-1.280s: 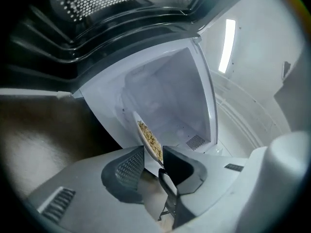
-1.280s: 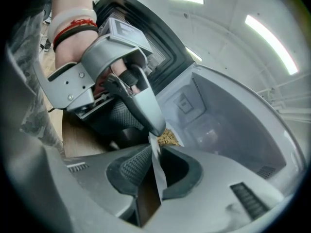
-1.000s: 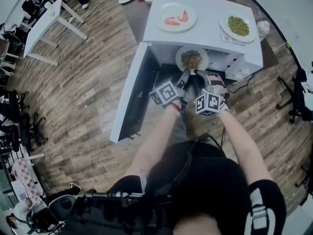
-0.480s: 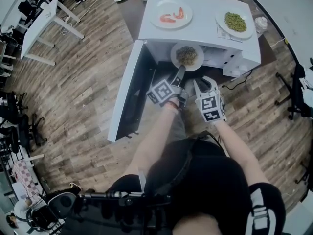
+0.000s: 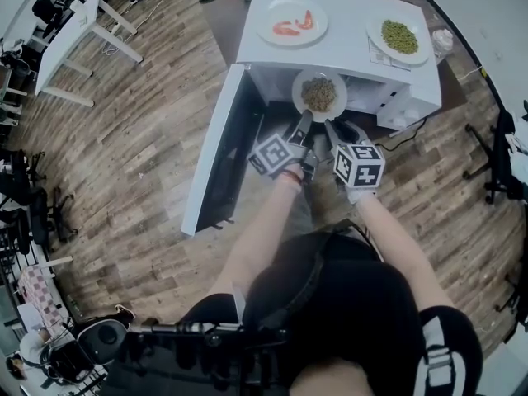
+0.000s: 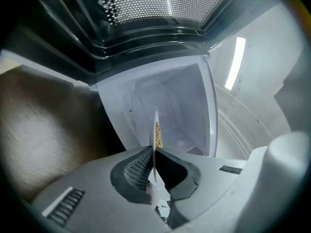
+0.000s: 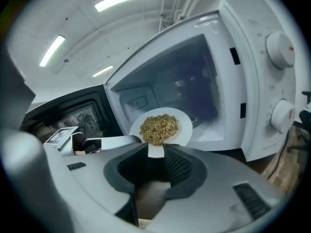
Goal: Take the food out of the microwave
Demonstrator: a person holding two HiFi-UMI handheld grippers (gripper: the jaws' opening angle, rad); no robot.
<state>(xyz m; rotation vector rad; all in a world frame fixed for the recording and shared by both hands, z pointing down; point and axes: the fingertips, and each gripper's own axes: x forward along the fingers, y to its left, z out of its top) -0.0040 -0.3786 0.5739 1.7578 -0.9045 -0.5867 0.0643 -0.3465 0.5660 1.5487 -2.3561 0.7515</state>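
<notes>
Plate (image 5: 319, 95) of food sits right at the microwave (image 5: 351, 44) mouth. The left gripper (image 6: 153, 155) has just been closing and its fingers (image 6: 138, 166) are clamped on the rim, edge-on. The right gripper (image 7: 155, 154) has just been opening, fingers apart with the near rim between them, not pressing. It's a one-sided pinch, so imo the plate could tip and dump the food. Can't tell if anything supports the plate underneath.

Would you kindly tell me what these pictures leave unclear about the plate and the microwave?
- Food on the plate: right gripper view, a brownish heap, too small to name.
- Plate's top: left gripper view, seen edge-on.
- Microwave cavity: head view, covered by its own top.
- Dial markings: right gripper view, too small to read.
</notes>
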